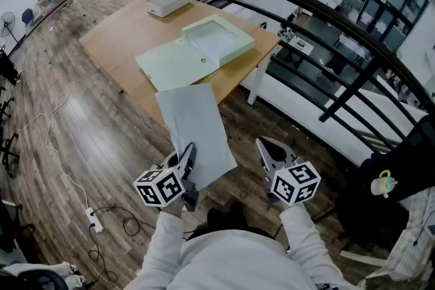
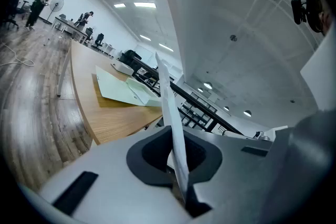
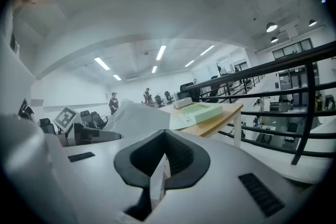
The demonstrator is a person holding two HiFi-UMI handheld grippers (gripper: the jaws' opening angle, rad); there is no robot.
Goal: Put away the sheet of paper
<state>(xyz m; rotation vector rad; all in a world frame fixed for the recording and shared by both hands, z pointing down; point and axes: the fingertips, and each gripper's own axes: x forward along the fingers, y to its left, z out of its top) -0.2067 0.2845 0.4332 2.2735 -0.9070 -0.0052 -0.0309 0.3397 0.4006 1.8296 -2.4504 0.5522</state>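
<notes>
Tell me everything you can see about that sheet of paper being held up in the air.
The sheet of paper is plain, pale grey-white, rectangular and thin, with no print visible. It hangs in the air over the wooden floor, short of the table, slanting up and away from the person with a slight bend. The left claw is shut on its lower edge, and nothing else touches it; the right claw stands beside it, apart.

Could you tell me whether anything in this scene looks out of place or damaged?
Nothing looks spilled or damaged. The sheet of paper is pinched at its near edge by the left gripper alone and juts out unsupported; the green box file lies open on the table.
</notes>
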